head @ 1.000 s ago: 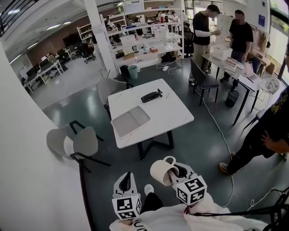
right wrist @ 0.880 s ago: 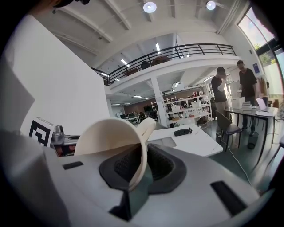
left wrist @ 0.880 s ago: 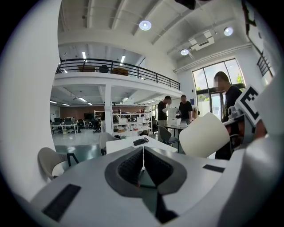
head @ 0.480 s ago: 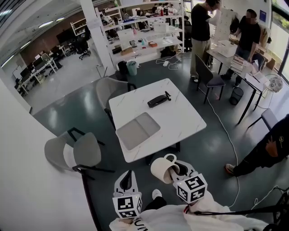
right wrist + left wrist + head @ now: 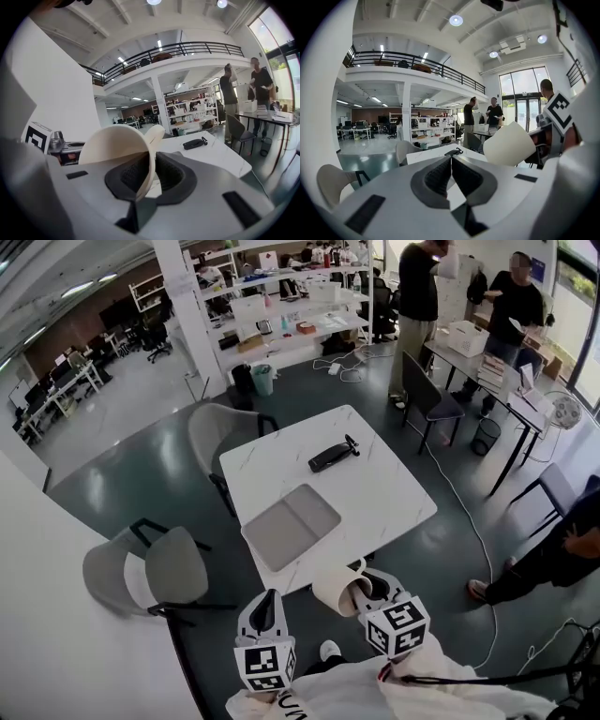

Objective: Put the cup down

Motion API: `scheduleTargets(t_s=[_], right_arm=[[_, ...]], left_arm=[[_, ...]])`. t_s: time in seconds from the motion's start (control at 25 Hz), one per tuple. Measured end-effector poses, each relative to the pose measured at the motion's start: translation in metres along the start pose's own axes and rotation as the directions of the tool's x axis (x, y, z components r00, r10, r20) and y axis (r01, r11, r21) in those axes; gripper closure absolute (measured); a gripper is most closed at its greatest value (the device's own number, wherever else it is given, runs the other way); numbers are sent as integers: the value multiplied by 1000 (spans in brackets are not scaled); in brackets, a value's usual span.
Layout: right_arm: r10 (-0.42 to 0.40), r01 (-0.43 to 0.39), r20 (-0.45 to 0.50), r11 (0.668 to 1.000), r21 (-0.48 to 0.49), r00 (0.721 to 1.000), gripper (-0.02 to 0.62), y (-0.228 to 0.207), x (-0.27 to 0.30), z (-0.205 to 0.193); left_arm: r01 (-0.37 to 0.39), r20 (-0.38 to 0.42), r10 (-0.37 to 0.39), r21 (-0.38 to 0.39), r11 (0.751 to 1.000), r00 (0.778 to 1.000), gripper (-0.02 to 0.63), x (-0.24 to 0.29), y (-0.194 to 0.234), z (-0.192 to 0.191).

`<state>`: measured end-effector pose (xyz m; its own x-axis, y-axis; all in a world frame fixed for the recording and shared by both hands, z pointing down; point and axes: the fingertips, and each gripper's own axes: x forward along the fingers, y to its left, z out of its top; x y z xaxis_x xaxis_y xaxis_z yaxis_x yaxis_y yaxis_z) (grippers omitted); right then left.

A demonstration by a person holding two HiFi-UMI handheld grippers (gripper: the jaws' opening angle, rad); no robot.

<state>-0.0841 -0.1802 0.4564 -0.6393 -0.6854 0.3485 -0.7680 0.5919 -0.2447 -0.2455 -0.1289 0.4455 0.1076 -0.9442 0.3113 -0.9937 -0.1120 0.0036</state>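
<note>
A cream cup [image 5: 337, 592] with a handle lies on its side in the air, just short of the near edge of the white table [image 5: 375, 486]. My right gripper [image 5: 364, 594] is shut on the cup's rim; in the right gripper view the cup [image 5: 123, 146] wall sits pinched between the dark pads [image 5: 169, 172]. My left gripper [image 5: 263, 613] hangs to the left of it, jaws together with nothing between them. From the left gripper view the cup [image 5: 509, 144] shows at the right, beyond the closed pads [image 5: 438, 176].
On the table lie a grey mat [image 5: 291, 526] and a black device [image 5: 330, 456]. Grey chairs [image 5: 155, 570] stand left of the table, another [image 5: 217, 427] behind it. People stand at desks [image 5: 487, 352] far right; one person [image 5: 562, 554] is close at right. A cable [image 5: 469, 521] runs over the floor.
The table has come nearer in the head view; the cup and both grippers keep their place in the frame. The person at right has shifted a little.
</note>
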Motion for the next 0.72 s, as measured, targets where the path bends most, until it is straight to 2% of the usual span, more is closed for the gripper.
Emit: scheduleTargets(t_s=[0.4, 0.72], right_arm=[[-20, 20, -46, 1000, 1, 999, 549, -8, 25, 5], [-17, 17, -71, 1000, -6, 997, 549, -31, 46, 8]], left_arm=[[15, -32, -17, -36, 999, 999, 595, 26, 11, -5], [2, -55, -4, -39, 999, 998, 595, 56, 12, -2]])
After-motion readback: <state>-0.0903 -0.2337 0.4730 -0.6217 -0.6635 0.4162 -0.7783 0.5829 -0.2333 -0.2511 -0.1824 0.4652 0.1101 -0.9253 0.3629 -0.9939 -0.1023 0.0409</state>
